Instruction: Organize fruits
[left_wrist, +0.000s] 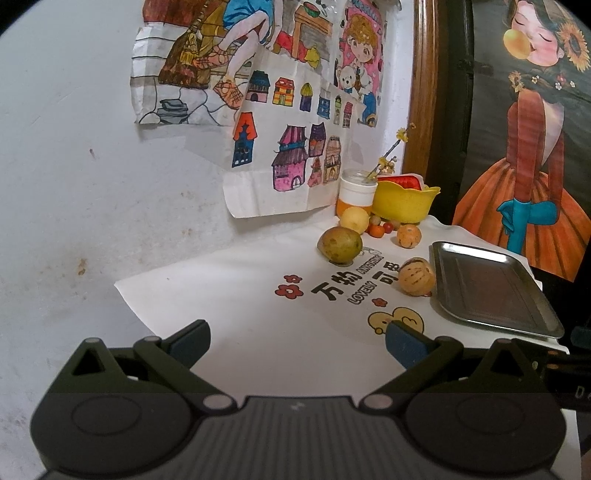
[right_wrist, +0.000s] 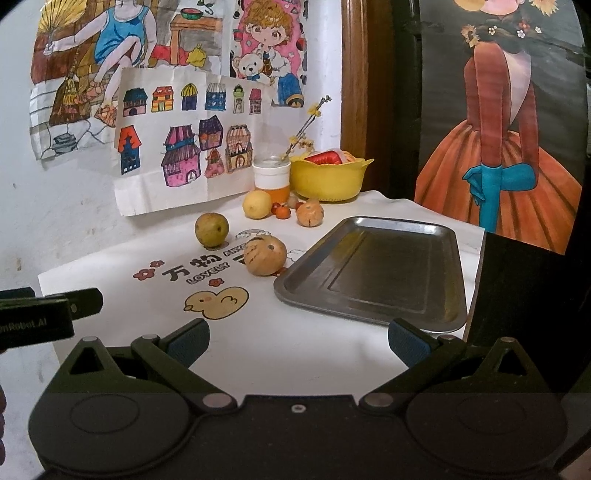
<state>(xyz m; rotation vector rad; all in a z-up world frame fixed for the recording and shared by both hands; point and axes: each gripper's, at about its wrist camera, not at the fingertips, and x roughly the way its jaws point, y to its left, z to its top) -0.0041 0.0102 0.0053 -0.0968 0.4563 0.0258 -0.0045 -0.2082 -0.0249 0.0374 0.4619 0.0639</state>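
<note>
White tablecloth (right_wrist: 295, 354) with bare steel tray (right_wrist: 373, 269), yellow bowl (right_wrist: 328, 181) of red fruit, both grippers' fingers (left_wrist: 402, 347) (right_wrist: 406, 343) spread.

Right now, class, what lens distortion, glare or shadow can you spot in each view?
Left wrist view: dark fisheye corners, door frame bowed, tray rim glints. Right wrist view: same dark corners, soft shadow under each hand-held gripper finger, tray floor dull, without glare.

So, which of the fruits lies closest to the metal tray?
The striped tan fruit, right beside the metal tray's left edge. The green fruit and yellow fruit sit farther back.
</note>
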